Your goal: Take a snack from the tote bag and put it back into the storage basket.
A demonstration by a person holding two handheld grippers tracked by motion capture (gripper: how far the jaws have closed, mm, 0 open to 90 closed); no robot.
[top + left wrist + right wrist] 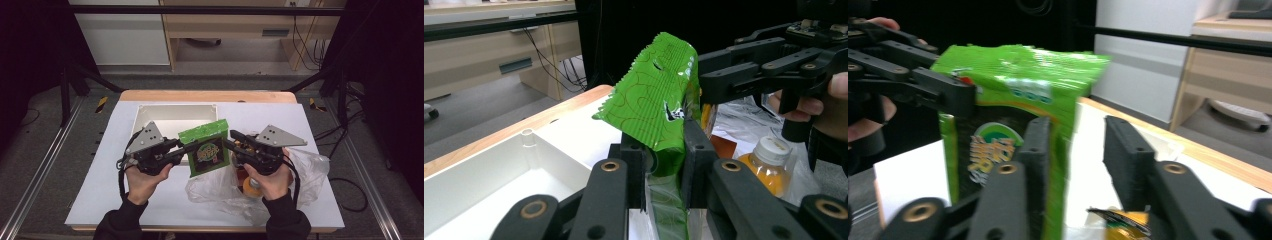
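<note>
Glossy crinkled green snack packet (207, 149), upright above the white tray (145, 116), pinched by left gripper (186, 148); right gripper (231, 141) jaws spread apart.

Both forearms come in from the near edge of the table, sleeves dark, each hand wrapped around a gripper handle and raised above the tabletop. The left gripper (186, 147) points toward the right one, its jaws drawn close together with only a narrow gap between them, while the left hand (143, 180) grips from below. The right gripper (231, 141) points back toward the left with its jaws spread apart, held by the right hand (270, 181).
</note>
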